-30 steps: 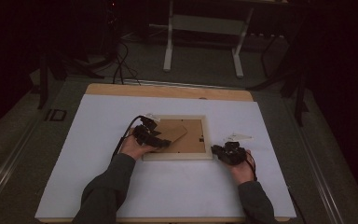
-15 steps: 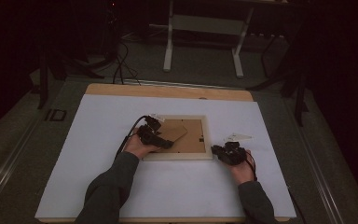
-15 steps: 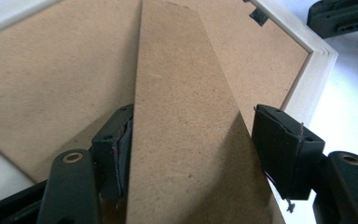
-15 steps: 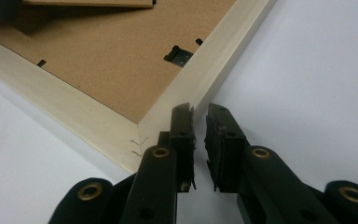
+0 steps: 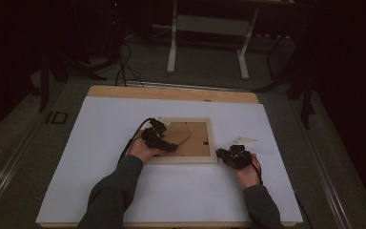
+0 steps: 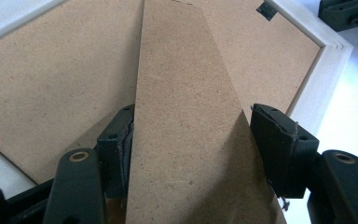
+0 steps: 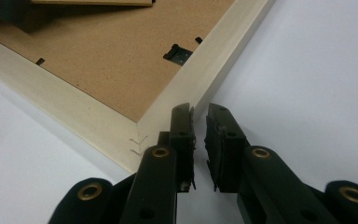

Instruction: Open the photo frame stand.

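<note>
A pale wooden picture frame point(image 5: 211, 143) lies face down on the table, brown backing board point(image 6: 51, 70) up. Its cardboard stand point(image 6: 182, 93) is hinged up a little. My left gripper point(image 6: 191, 116) reaches over the backing from the left point(image 5: 167, 144). Its jaws have just been closing and straddle the stand: the left pad point(image 6: 121, 135) meets its edge, while the right pad shows no firm press. My right gripper point(image 7: 199, 112) rests on the table at the frame's near right corner point(image 5: 225, 155), jaws nearly together with nothing between them and one pad beside the frame's rim point(image 7: 168, 112).
The white table top point(image 5: 100, 167) has free room all around the frame. A wooden strip point(image 5: 171, 93) runs along its far edge. A small black clip point(image 7: 177, 53) sits on the backing near the right rim. Cables and a metal stand point(image 5: 171, 52) are on the floor beyond.
My left gripper has shifted slightly over the frame's back along the stand. The right gripper has stayed where it was.
</note>
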### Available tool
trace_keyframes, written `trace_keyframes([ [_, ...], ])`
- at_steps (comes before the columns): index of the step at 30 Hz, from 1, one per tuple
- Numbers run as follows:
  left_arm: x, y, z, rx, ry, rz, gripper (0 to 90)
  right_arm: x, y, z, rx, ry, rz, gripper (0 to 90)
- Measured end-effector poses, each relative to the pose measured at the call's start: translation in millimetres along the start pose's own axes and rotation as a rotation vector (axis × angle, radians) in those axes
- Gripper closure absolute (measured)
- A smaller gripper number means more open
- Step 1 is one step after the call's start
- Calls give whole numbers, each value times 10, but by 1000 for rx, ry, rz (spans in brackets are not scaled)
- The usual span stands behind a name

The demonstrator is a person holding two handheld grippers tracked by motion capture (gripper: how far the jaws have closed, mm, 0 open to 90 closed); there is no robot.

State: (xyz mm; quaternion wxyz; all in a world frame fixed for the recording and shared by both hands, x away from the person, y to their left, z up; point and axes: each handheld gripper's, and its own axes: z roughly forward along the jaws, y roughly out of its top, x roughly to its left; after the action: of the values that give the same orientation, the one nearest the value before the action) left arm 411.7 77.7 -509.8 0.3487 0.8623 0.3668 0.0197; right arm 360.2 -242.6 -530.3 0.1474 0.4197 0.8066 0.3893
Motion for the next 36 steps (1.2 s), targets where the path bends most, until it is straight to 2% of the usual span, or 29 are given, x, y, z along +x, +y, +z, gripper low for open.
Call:
trace_keyframes([
  [13,-69,3,-3,2,53,43,379,1,6,-3,-2,2,1,805],
  [36,-221,-14,-74,-43,129,114,379,4,61,-66,-19,1,-9,785],
])
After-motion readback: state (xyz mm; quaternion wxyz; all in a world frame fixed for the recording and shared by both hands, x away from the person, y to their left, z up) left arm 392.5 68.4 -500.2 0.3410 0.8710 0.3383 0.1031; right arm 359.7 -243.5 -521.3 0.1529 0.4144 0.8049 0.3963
